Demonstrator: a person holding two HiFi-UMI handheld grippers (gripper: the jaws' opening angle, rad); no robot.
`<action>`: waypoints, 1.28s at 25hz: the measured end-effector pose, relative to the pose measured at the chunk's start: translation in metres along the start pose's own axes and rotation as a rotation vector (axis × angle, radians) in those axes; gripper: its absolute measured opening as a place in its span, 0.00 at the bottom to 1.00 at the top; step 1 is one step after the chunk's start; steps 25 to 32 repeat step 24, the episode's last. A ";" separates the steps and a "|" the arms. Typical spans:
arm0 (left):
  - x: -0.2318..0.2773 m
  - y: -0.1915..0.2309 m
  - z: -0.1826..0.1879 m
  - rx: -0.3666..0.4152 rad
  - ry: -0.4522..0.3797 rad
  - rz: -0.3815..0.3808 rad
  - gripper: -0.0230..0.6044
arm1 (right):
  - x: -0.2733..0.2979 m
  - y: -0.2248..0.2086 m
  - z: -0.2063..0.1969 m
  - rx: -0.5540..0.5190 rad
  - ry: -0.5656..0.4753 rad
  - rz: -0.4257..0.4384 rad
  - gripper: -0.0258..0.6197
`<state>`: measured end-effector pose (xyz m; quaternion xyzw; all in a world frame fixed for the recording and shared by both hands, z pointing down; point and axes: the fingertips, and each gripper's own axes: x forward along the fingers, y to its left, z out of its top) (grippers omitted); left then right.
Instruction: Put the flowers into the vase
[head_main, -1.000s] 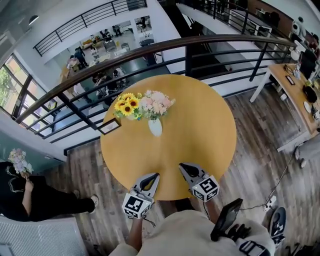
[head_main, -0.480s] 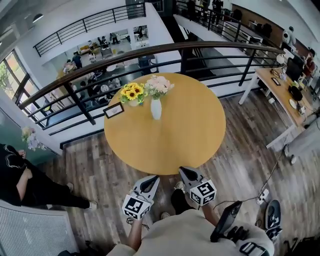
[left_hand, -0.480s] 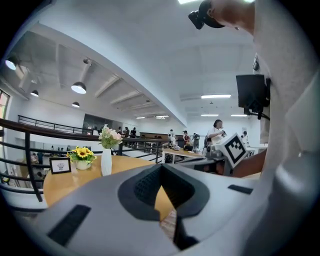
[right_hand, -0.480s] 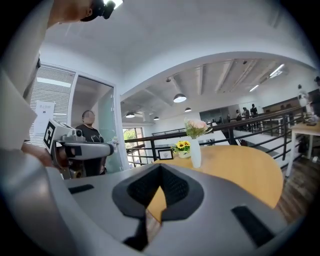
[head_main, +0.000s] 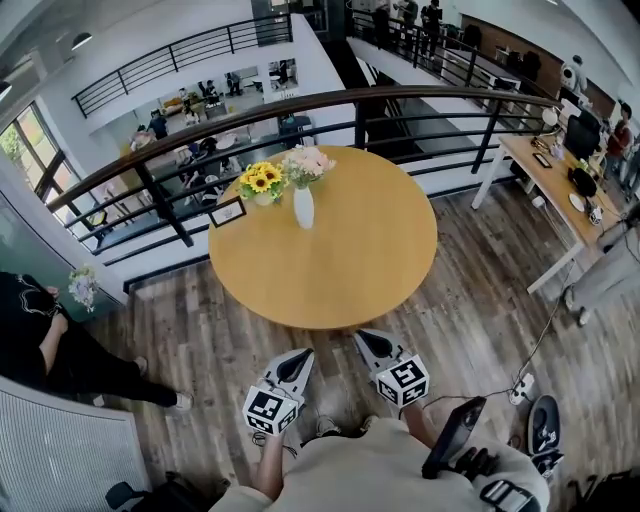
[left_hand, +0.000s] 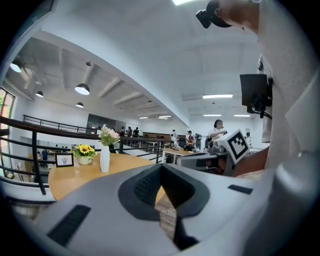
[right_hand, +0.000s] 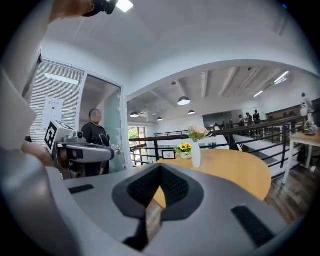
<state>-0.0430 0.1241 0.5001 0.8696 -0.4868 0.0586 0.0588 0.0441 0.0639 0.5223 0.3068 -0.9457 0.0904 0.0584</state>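
Note:
A white vase (head_main: 303, 208) with pink flowers (head_main: 307, 162) in it stands upright at the far side of the round wooden table (head_main: 330, 270). Both grippers hover over the wooden floor, short of the table's near edge. My left gripper (head_main: 300, 358) is shut with nothing in it, and so is my right gripper (head_main: 365, 340). In the left gripper view the vase (left_hand: 104, 159) is far off to the left beyond the left gripper (left_hand: 161, 167). In the right gripper view the vase (right_hand: 196, 155) stands far ahead, past the right gripper (right_hand: 160, 167).
A pot of sunflowers (head_main: 262, 182) and a small picture frame (head_main: 227, 211) stand left of the vase. A black railing (head_main: 400, 95) curves behind the table. A person in black (head_main: 40, 340) with a bouquet (head_main: 82, 288) is at the left, a desk (head_main: 555, 180) at the right.
Both grippers have backed away from the table: they were over its near edge and are now over the floor. The table looks smaller and farther. The person at the left has shifted.

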 end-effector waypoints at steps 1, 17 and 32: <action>0.001 -0.005 -0.001 -0.004 0.000 0.003 0.05 | -0.004 0.000 -0.001 -0.006 0.003 0.002 0.05; 0.023 -0.052 0.000 -0.012 0.002 0.032 0.05 | -0.052 -0.027 0.006 -0.035 -0.029 0.013 0.05; 0.024 -0.061 0.000 -0.011 0.005 0.026 0.05 | -0.052 -0.021 0.006 -0.041 -0.029 0.033 0.05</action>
